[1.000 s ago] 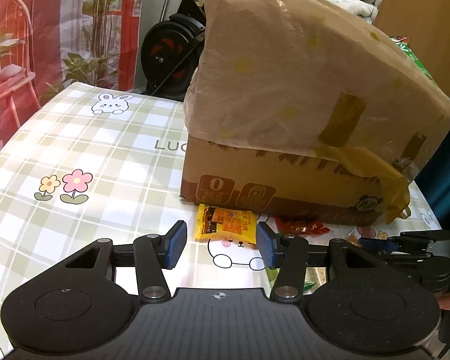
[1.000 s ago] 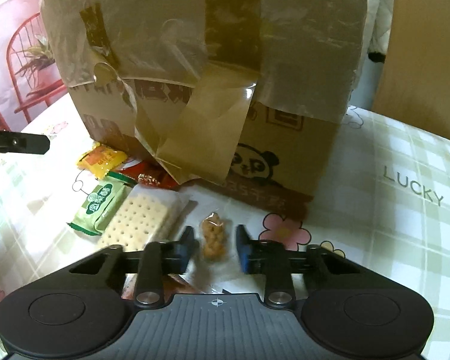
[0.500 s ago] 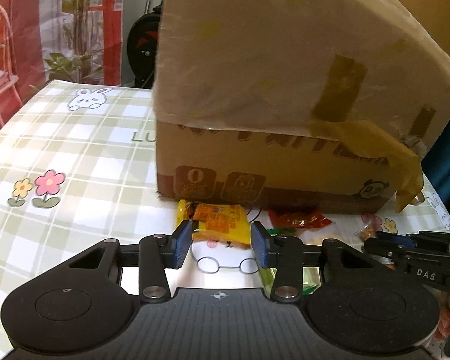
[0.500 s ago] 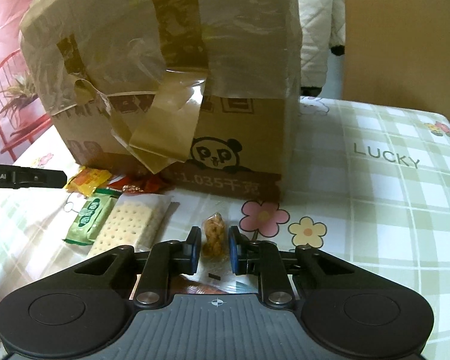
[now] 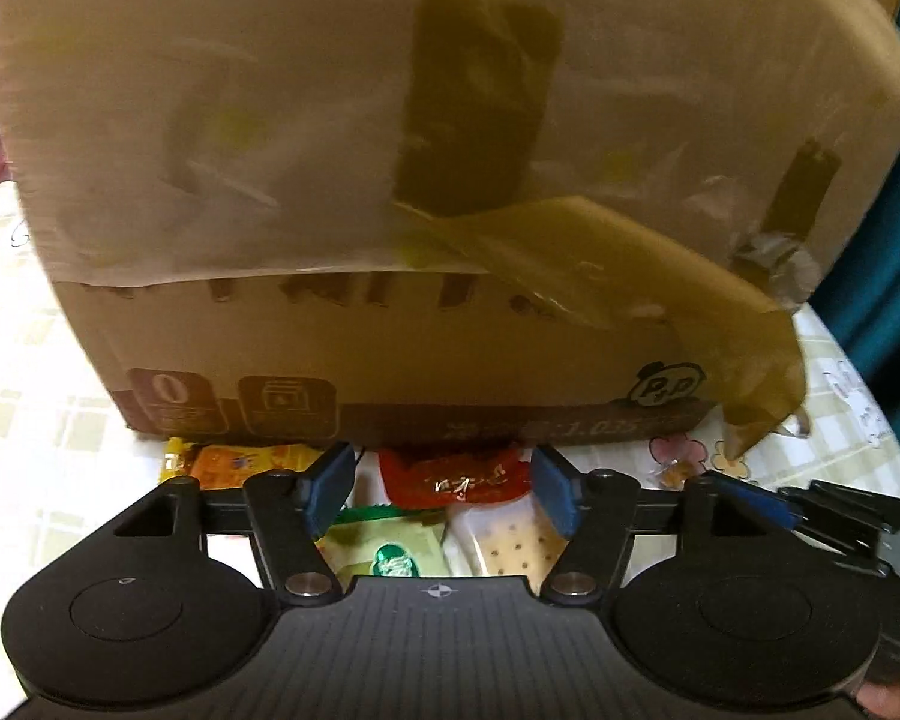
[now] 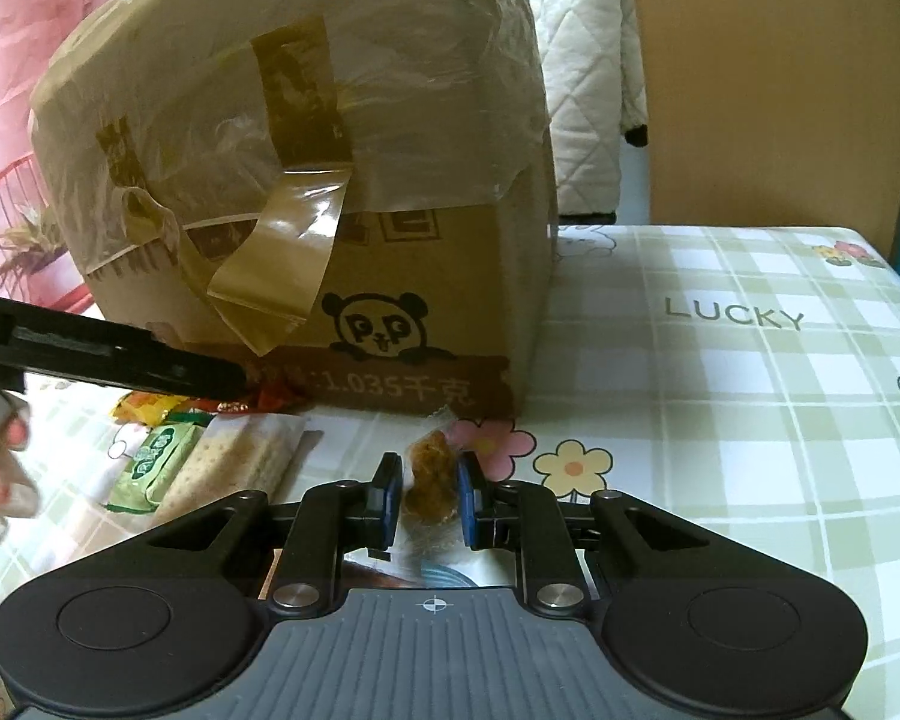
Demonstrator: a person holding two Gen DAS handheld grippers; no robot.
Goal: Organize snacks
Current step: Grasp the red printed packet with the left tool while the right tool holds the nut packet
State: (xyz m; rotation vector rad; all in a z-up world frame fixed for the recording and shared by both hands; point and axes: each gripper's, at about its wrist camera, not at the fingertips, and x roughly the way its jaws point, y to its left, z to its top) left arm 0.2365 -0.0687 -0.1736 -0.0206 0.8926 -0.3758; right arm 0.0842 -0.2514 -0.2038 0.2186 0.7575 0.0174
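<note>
Right wrist view: a clear-wrapped brown snack (image 6: 429, 477) sits pinched between the right gripper (image 6: 429, 495) pads, before the cardboard box (image 6: 306, 210). The left gripper (image 5: 441, 489), jaws just widening, straddles a red packet (image 5: 456, 477) without touching.

A: What do the grippers look like?
B: The left gripper (image 5: 444, 483) and right gripper (image 6: 429, 495) match: matte black linkages, blue pads, silver pivot screws, round discs, a ribbed grey body with a crosshair mark.

Matt brown cardboard box (image 6: 426, 276), glossy peeling tape (image 6: 282, 252), crinkly shiny red wrapper (image 5: 456, 477), smooth checked tablecloth (image 6: 720, 420)
</note>
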